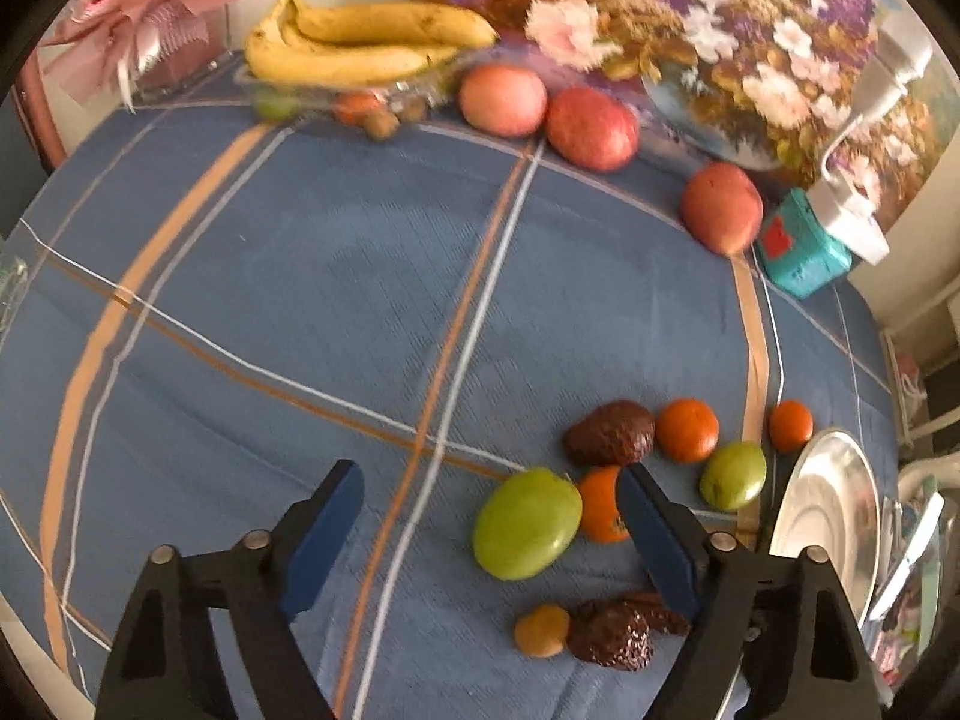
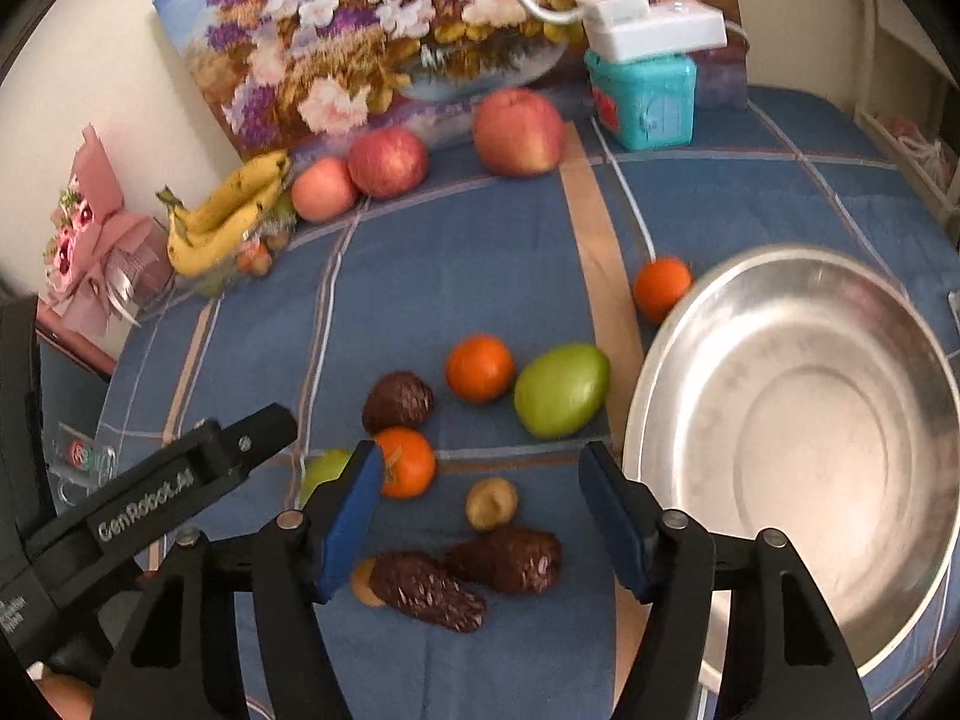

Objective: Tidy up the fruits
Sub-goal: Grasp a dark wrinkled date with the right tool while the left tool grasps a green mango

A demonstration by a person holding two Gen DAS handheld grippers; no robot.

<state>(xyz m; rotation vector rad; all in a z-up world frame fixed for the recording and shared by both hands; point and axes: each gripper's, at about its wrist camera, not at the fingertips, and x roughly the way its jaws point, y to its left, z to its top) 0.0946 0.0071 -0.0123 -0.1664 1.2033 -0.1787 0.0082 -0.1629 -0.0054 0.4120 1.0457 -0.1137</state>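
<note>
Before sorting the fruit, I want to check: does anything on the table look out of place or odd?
Yes. A white power strip sits on the teal box, its cable lying across the cloth among the fruit. The metal bowl is empty.

Left tool (image 1: 489, 531), right tool (image 2: 480, 519): black frames, blue pads, silver pivot screws; white "GenRobot.AI" lettering.

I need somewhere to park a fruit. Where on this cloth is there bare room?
The wide patch between the bananas and the left gripper is bare. The metal bowl is empty too. It is crowded near the green fruit, oranges and brown fruits beside the bowl.
</note>
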